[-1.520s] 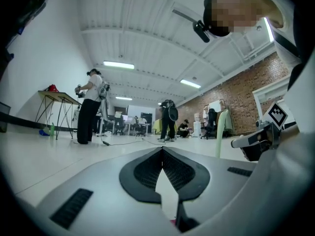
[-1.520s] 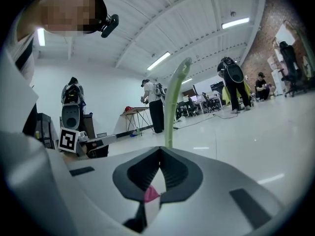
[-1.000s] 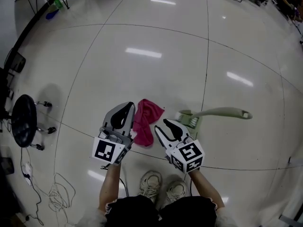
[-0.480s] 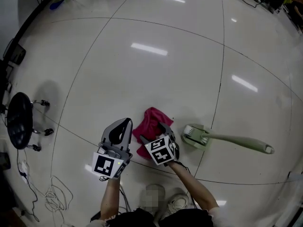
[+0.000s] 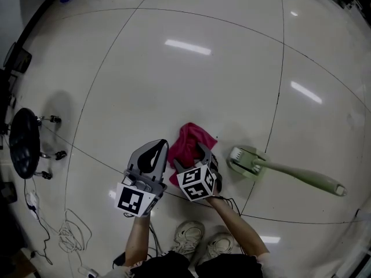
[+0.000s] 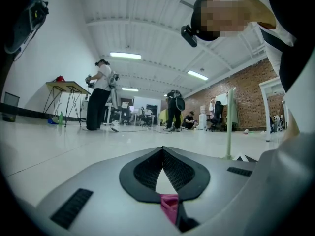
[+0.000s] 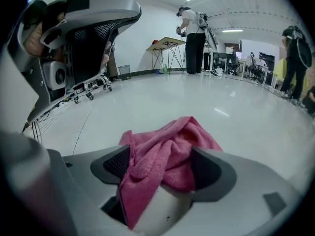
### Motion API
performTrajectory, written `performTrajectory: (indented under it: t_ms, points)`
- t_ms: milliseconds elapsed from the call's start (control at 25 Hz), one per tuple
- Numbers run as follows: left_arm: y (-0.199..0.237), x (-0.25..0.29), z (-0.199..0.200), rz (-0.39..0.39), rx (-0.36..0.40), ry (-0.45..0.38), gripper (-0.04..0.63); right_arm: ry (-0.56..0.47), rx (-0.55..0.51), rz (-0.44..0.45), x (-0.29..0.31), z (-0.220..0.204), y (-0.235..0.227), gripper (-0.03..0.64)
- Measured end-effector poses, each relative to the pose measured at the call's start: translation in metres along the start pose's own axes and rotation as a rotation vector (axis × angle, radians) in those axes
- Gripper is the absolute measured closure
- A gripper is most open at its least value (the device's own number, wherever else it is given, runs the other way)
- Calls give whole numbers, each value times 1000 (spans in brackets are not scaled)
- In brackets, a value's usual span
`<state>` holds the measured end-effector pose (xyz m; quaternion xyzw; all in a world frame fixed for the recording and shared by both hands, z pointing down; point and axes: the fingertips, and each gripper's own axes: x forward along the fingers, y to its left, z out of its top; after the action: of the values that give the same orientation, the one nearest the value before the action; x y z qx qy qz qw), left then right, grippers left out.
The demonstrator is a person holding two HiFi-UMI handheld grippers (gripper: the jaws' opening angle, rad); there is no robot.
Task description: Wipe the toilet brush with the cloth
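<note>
A: Two task things lie on the pale tiled floor [image 5: 174,68]. The larger is the toilet brush [image 5: 284,170], flat on its side, with a tile seam passing by its head.

B: Which way does it point?

A: The head faces the cloth and the handle runs off to the right in the head view. It lies apart from both grippers, the right one being the nearer, and nothing touches it.

B: And the cloth?

A: The pink cloth [image 5: 188,141] sits bunched on the floor just left of the brush head, close to it but not against it. Its near end is inside the right gripper [image 5: 191,158].

B: Is that gripper clamped on it?

A: No. The right gripper view shows the right gripper [image 7: 162,167] with its jaws spread wide, having just been opening. The cloth [image 7: 167,151] is heaped between them and brushes both inner pads without being squeezed. The gripper tilts down toward the floor.

B: What about the other one?

A: The left gripper [image 5: 157,146] hangs just beside the cloth's left edge, pointing roughly level. In the left gripper view its jaws [image 6: 162,149] meet at the tips. A scrap of pink shows low in the gap behind them; whether that scrap is pinched cannot be told.
</note>
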<state>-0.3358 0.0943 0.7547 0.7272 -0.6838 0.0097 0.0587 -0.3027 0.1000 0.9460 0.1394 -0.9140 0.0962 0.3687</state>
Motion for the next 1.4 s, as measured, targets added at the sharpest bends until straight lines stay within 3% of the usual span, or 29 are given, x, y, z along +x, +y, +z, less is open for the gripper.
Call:
performTrajectory:
  t_ms: [80, 240, 360, 640, 800, 1080, 1240, 1400]
  points:
    - [-5, 0, 3, -6, 5, -3, 594, 4, -4, 11, -3, -1, 1, 242]
    - [-14, -1, 11, -24, 16, -5, 594, 18, -8, 60, -8, -2, 8, 485]
    - [-20, -3, 16, -33, 25, -13, 594, -10, 6, 121, -13, 1, 11, 517]
    - [-38, -2, 38, -63, 40, -52, 594, -322, 81, 118, -124, 37, 7, 522]
    - [-68, 13, 50, -132, 40, -92, 594, -408, 137, 120, -192, 20, 2, 522]
    - [-134, 39, 35, -295, 42, -86, 594, -363, 197, 54, -226, -41, -9, 522]
    - [-147, 74, 20, -376, 65, -78, 594, -305, 230, 27, -215, -68, -10, 522]
    - [-162, 119, -8, -509, 84, -32, 594, -268, 255, 16, -199, -82, -18, 522]
